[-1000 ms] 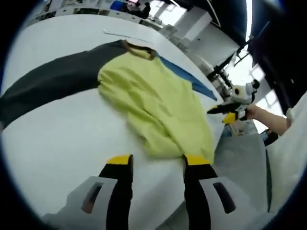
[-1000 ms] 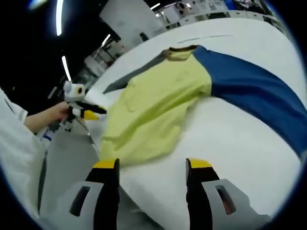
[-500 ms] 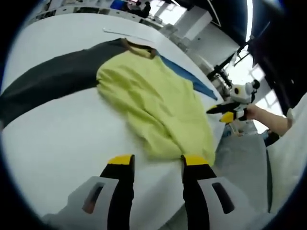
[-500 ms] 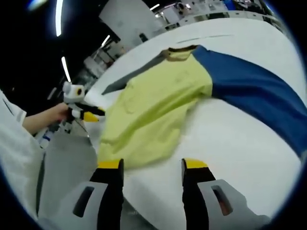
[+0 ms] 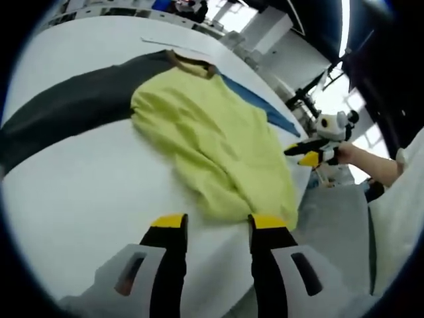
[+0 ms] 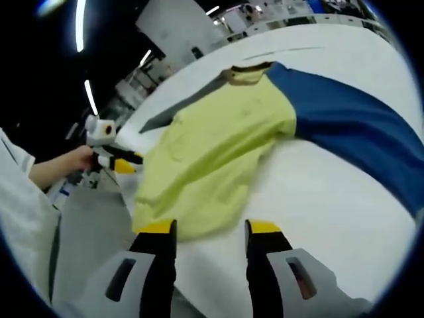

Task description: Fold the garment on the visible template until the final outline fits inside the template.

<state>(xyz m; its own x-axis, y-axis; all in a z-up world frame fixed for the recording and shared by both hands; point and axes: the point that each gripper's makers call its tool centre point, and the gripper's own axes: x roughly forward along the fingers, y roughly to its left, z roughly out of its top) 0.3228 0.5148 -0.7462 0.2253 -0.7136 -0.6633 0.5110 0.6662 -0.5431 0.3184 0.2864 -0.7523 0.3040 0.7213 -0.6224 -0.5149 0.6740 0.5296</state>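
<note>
- Left gripper [image 5: 211, 220] low over the white table [image 5: 79, 192], jaws parted with bare table between the yellow tips, nothing gripped.
- Just past those tips: hem of the shirt [image 5: 212, 142], yellow body lying flat and rumpled across the table.
- Dark grey sleeve [image 5: 59, 112] stretched out left in the left gripper view, running toward the rim of the picture.
- Brown collar [image 5: 192, 66] at the far end of the shirt, a sliver of blue sleeve [image 5: 262, 106] peeking beyond the yellow body.
- Off to the right in the same view, the right gripper [image 5: 305, 154] held by a hand [image 5: 354, 156] just off the table edge, near the shirt's lower corner; too small there to read the jaws.
- Over to the right gripper view: right gripper [image 6: 207, 226] also released, jaws apart, tips just at the near edge of the yellow hem, clamping nothing.
- Shirt [image 6: 212, 152] spread ahead, blue sleeve [image 6: 351, 139] sweeping out right across the table [image 6: 318, 205], grey sleeve [image 6: 175, 109] showing as a thin strip behind the yellow.
- Collar [image 6: 248, 69] at the far end again.
- Left gripper [image 6: 122, 162] coming in from the left with a hand [image 6: 73, 159] behind it, yellow tip close beside the shirt's edge; contact not clear.
- White sleeve of the person [image 6: 20, 218] at the lower left.
- Far table edge carrying a thin pale strip [image 5: 169, 46]; template outline not made out under the cloth.
</note>
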